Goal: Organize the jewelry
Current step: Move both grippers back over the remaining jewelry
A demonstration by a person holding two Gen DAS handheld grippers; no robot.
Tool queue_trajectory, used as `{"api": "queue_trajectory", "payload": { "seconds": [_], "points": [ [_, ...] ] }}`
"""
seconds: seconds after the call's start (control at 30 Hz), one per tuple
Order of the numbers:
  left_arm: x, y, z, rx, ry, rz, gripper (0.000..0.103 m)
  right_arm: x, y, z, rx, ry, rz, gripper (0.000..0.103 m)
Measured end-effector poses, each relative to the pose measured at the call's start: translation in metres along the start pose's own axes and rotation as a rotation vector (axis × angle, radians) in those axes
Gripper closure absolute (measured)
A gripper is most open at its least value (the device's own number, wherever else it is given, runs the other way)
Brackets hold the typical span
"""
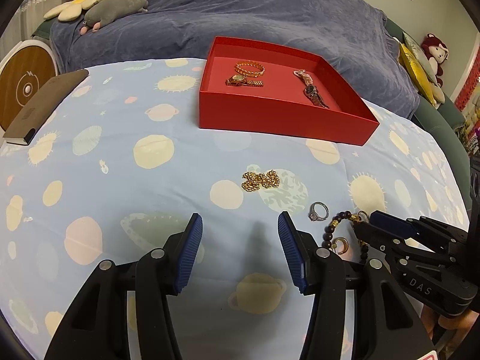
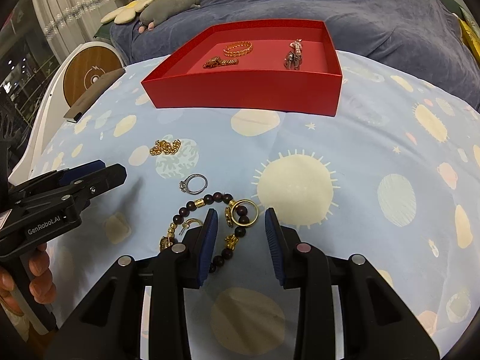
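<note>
The right gripper (image 2: 240,225) is held low with jaws spread around the beaded bracelet (image 2: 231,234) and gold ring (image 2: 246,212) on the bedsheet (image 2: 375,138). The left gripper (image 1: 240,234) is held level, jaws spread, empty, before the red box (image 1: 282,117).

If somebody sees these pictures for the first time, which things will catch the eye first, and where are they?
The red box stands out first, at the far side of the pale blue planet-print cloth, with a gold bangle and two watches inside. Next comes the loose jewelry in front: a gold chain, a silver ring, and a dark bead bracelet between the open fingers of the right gripper.
</note>
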State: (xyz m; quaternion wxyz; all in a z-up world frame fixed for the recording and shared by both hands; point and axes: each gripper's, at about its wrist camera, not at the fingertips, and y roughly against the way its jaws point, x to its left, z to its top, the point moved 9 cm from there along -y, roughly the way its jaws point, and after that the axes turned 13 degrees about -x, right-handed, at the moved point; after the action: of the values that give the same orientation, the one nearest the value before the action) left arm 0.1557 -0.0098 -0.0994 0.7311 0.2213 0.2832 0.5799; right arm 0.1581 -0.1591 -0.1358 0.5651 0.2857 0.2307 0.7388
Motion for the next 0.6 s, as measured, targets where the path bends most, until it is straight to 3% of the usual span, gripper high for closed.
{"api": "queue_trajectory", "payload": {
  "seconds": [0.23, 0.6],
  "points": [
    [0.000, 0.001, -0.001, 0.002, -0.002, -0.006, 0.053, -0.002, -0.001, -0.001, 0.001, 0.006, -0.005, 0.080],
    [-0.011, 0.006, -0.008, 0.002, -0.023, -0.041, 0.053, -0.003, 0.007, 0.007, -0.022, -0.008, 0.004, 0.080]
  ]
}}
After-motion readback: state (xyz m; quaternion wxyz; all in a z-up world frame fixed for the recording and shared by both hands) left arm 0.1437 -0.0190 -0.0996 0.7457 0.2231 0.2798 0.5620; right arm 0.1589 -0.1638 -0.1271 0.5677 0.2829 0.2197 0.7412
